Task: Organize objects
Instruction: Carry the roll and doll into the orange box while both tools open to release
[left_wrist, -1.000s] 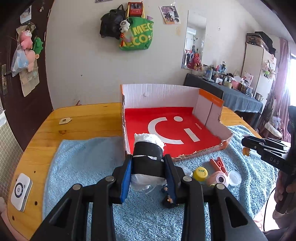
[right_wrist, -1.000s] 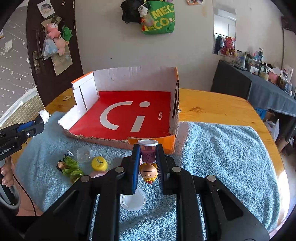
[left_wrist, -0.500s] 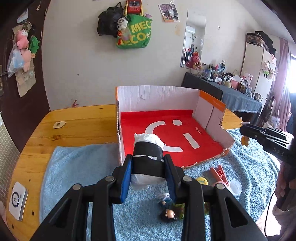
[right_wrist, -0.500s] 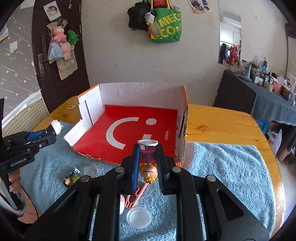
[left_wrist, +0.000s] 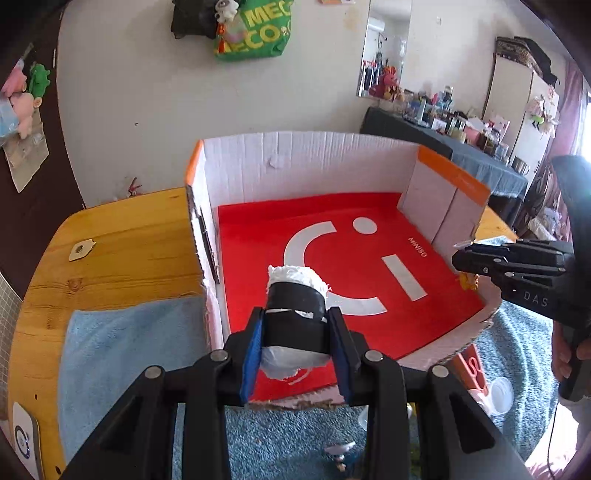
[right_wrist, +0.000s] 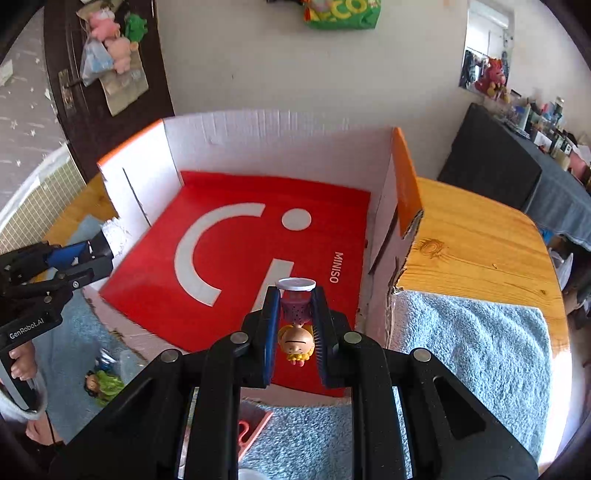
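My left gripper (left_wrist: 295, 332) is shut on a black-and-white cylinder toy (left_wrist: 295, 314) and holds it over the near left part of the open cardboard box (left_wrist: 303, 162) with a red floor. My right gripper (right_wrist: 295, 321) is shut on a small figurine (right_wrist: 295, 332), held head down with its white base up, over the box's near right part (right_wrist: 266, 144). Each gripper shows in the other's view: the right one (left_wrist: 461, 258) and the left one (right_wrist: 99, 251).
The box stands on a blue towel (right_wrist: 472, 339) on a wooden table (left_wrist: 122, 251). On the towel in front of the box lie a green figurine (right_wrist: 103, 384), a pink clip (right_wrist: 251, 428), a clear lid (left_wrist: 500, 395) and other small toys. A white device (left_wrist: 24, 439) lies at the table's left edge.
Both grippers have moved forward and up with their toys, from above the towel to over the box's near edge. The loose toys on the towel have dropped below the fingers.
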